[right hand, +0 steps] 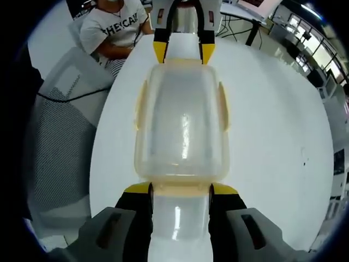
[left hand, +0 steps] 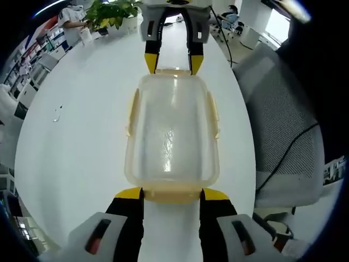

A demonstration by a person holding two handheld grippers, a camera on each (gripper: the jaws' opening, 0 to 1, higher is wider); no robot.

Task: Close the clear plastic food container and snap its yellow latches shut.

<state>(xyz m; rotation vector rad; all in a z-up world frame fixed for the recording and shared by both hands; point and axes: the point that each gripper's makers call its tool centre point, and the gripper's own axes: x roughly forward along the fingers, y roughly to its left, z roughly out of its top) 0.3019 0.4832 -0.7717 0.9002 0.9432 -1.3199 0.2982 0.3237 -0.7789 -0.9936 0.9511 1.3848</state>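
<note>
Left gripper: jaws spread, tips at container near end latch. Right gripper: spread likewise, opposite end. Container: lid on, mid white table; bare tabletop either side; mesh chair past the edge.

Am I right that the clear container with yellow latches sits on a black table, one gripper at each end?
Not quite: the table is white, not black, as the left gripper view shows. The rest holds: the clear container with yellow latches lies between the left gripper and the right gripper.
</note>
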